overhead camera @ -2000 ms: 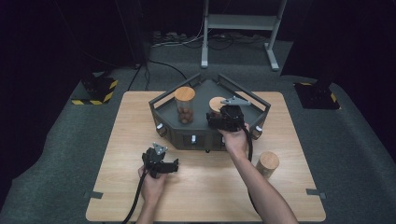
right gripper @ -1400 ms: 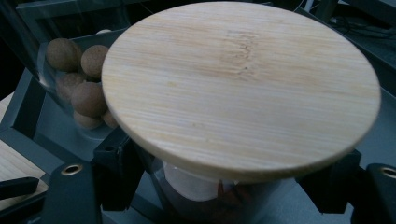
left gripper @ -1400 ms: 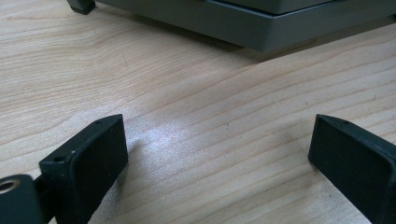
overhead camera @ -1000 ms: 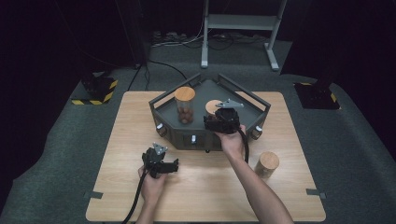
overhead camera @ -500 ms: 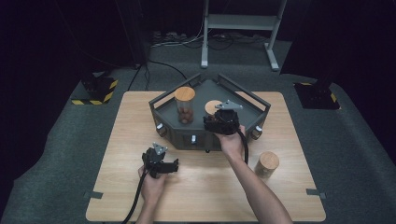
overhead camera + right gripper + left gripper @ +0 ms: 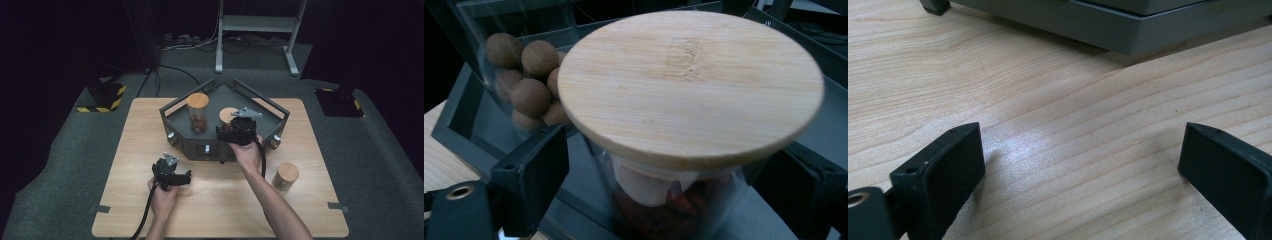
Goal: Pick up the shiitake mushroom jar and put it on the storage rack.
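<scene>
right gripper (image 6: 234, 131): fingers just opened, jar (image 6: 684, 130) of red bits between them, released inside grey tray (image 6: 270, 111), beside brown-ball jar (image 6: 197, 112) | left gripper (image 6: 184, 177): fingers spread, empty, parked on table (image 6: 125, 150) before tray

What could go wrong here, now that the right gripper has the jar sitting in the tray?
1. The right gripper has just been opening, but the jar is between its jaws; pulling back crookedly could catch under the wooden lid and tip it.
2. The jar of brown balls stands close beside it in the tray; a sideways swing might knock it.
3. The third jar stands near the person's right forearm and could get brushed.
</scene>
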A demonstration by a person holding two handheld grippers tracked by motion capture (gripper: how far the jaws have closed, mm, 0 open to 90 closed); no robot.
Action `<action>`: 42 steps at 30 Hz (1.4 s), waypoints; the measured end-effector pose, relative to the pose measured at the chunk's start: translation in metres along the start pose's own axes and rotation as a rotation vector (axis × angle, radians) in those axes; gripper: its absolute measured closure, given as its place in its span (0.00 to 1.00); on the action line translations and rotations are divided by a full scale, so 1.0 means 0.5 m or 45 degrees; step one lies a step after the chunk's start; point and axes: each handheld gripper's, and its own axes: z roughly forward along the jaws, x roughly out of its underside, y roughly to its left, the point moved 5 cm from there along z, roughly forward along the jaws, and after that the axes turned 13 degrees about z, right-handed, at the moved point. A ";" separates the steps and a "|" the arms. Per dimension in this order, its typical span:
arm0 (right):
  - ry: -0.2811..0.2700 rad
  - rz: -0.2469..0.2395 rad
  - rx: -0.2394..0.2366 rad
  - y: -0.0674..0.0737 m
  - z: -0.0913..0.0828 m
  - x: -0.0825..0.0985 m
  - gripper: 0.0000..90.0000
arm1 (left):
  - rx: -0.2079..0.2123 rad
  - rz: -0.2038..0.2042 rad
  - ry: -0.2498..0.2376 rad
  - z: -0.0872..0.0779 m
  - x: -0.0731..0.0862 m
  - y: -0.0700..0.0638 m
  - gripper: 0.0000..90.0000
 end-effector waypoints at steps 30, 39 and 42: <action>-0.042 0.069 -0.068 -0.016 -0.064 0.002 0.10 | -0.001 0.000 0.000 0.000 0.000 0.000 0.05; -0.037 0.052 -0.087 -0.016 -0.082 0.008 0.10 | 0.000 0.000 0.000 0.000 0.000 0.000 0.05; -0.036 0.051 -0.088 -0.019 -0.089 0.011 0.10 | -0.001 0.000 0.000 0.000 0.000 0.000 0.05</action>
